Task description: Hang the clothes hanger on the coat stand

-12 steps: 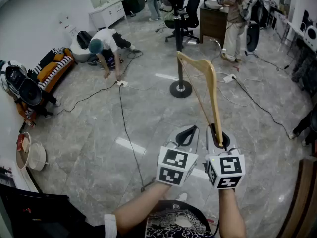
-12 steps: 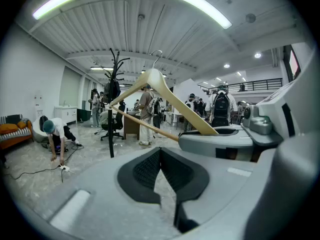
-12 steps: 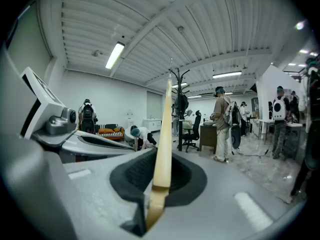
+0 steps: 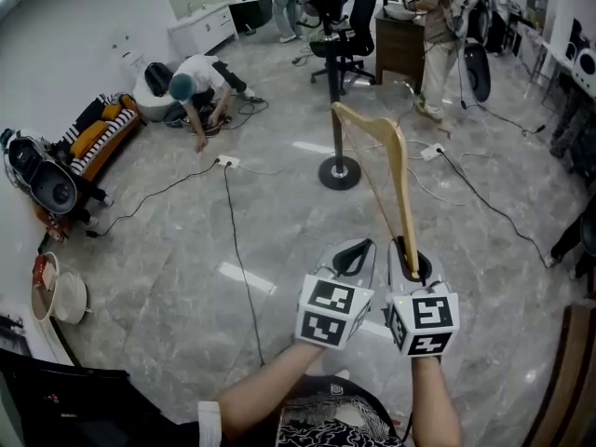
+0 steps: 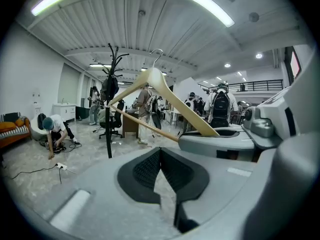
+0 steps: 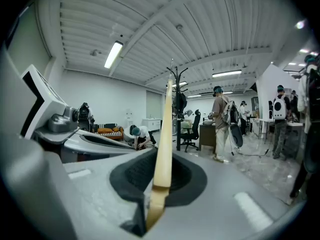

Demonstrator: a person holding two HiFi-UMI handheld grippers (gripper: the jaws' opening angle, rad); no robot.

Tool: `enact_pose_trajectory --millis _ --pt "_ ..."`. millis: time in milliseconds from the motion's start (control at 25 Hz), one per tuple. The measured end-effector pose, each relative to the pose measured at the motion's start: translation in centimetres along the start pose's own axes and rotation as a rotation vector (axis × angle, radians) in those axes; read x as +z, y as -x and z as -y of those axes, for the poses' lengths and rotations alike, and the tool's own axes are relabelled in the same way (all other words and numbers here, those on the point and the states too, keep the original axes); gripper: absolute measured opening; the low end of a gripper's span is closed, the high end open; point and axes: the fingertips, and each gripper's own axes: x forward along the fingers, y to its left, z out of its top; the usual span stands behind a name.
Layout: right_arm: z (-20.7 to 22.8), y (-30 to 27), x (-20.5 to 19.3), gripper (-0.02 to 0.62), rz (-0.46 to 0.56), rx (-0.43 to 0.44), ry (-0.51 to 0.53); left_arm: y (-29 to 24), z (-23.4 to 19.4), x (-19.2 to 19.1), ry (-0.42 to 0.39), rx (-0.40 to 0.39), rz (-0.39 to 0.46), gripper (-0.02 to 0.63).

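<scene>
A light wooden clothes hanger [image 4: 396, 184] stands upright from my right gripper [image 4: 408, 266], which is shut on one end of its arm. In the right gripper view the hanger [image 6: 163, 134] rises between the black pads toward the ceiling. My left gripper [image 4: 349, 254] is beside it on the left, shut with nothing held; in its own view the pads meet [image 5: 160, 171] and the hanger [image 5: 160, 91] with its wire hook shows at the upper right. The black coat stand [image 4: 338, 110] rises from a round base on the floor ahead, its top branches visible [image 5: 112, 59].
Cables [image 4: 233, 222] run across the marble floor. A crouching person [image 4: 200, 82] works at the left near a striped sofa [image 4: 98, 128]. A standing person [image 4: 438, 35], an office chair [image 4: 349, 26] and a desk [image 4: 400, 45] lie beyond the stand. Bowls [image 4: 56, 291] sit at the near left.
The view has shifted slightly; both grippers and the hanger hold nearly the same pose. The crouching person has moved a little.
</scene>
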Motion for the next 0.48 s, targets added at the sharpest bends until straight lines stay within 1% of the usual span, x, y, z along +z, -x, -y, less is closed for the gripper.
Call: enact_pose_trajectory --millis 200,360,480 --pt "1.0 -3.7 -0.1 0.038 -0.013 -0.005 0.004 -2.8 -2.8 0.2 0.01 0.0 0.0 0.005" --pt "1.2 -8.3 0.4 0.038 -0.026 -0.011 0.021 -5.6 -6.7 0.5 0.035 -0.007 -0.003 0.005" --pt "1.5 -12.3 1.1 0.038 -0.049 -0.009 0.024 -7.9 -9.8 1.6 0.048 -0.012 -0.009 0.005"
